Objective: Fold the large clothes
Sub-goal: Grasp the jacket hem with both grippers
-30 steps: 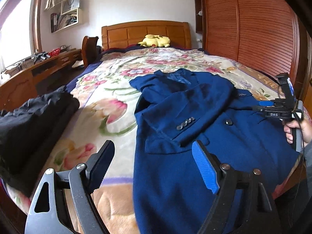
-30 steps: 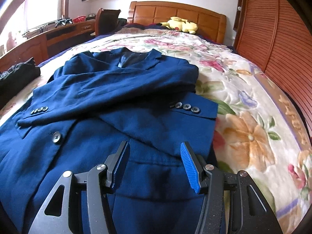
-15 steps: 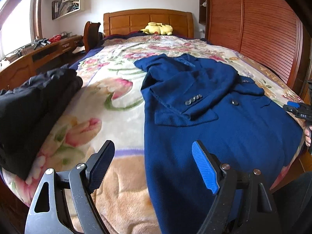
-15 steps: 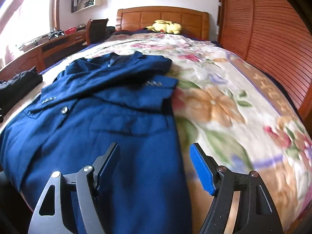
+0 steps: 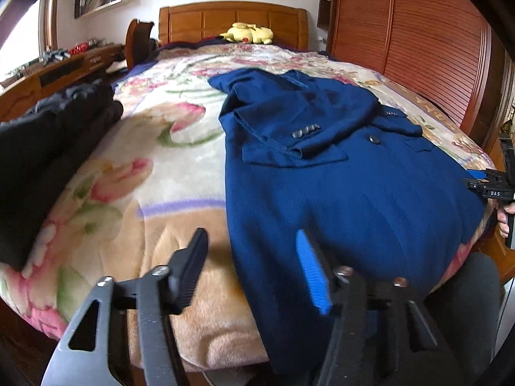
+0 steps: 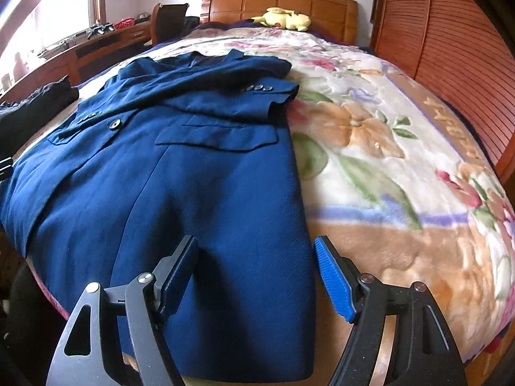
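Note:
A dark blue jacket (image 5: 338,186) lies flat on the floral blanket (image 5: 167,167), collar toward the headboard, both sleeves folded across its front. My left gripper (image 5: 251,257) hovers low over the jacket's near left hem; its jaws are closing, with the hem edge between them and the pads not pressing on it. In the right wrist view the jacket (image 6: 180,186) fills the left half. My right gripper (image 6: 256,257) stands open over the near right hem corner, black finger above the cloth, blue pad above the blanket.
Folded black clothes (image 5: 48,148) lie on the bed's left side. A yellow plush toy (image 5: 248,33) rests by the wooden headboard (image 5: 231,19). A slatted wooden wardrobe (image 5: 418,48) lines the right. A person's hand (image 5: 505,222) and dark trouser leg (image 5: 466,305) are at the bed's foot.
My left gripper has sunk toward the jacket's left hem and its jaws have narrowed. My right gripper slid right along the hem to the corner and opened wider.

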Tool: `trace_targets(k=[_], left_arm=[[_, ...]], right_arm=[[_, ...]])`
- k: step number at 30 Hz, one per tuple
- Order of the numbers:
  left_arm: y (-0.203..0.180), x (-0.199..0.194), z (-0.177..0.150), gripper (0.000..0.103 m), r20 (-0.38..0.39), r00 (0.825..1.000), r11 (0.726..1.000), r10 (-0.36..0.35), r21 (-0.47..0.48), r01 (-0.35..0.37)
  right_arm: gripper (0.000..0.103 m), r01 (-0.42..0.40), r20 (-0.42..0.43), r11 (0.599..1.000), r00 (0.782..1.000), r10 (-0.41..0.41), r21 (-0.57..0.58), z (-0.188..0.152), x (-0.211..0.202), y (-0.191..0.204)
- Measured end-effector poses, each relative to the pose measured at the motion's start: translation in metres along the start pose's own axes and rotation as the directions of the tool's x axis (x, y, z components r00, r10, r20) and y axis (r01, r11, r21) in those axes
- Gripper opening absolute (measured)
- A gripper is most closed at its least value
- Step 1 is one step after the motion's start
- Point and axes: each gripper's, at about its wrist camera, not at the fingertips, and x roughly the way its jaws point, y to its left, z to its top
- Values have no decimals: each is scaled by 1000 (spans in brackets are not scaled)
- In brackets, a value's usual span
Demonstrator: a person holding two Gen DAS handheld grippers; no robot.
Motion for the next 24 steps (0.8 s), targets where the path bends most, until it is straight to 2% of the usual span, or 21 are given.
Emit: trace_targets(k=[3,6,12,19,20,21,22,24], left_arm=[[3,-1,-4,49,0,1000,1000,1,-20,-1],[2,-4,-8,46,3,1000,1000,-4,-28,4],[-4,-4,-10,42,-9,1000,1000,9,26,-9],[1,0,-12,42,-15,1000,1000,-6,17,6],[0,-1,-12,39,-13,1000,1000,-5,20,5],[-1,-1,-11,26,-12,1000,1000,-17,19,17],[-1,-3,-11,21,-9,1000,1000,-22,14,22],[1,-6,-8,6,-1,1000,1000,-23,0,23]], right_arm=[[75,-16,-13,1000,1000,16,-10,-2,-1,0],[69,-26,-24,999,999,26,-20,-4,-4,0],[49,-44,-17,999,999,44,2,-11,-12,-3],[48,-40,4,999,999,40,16,-18,-10,0],[48,-38,6,999,999,38,14,-18,-10,1],[47,-39,8,999,999,39,14,-18,-11,2],[40,-42,9,999,999,42,12,-18,-12,2],[17,-47,20,999,999,47,12,-17,-15,1]])
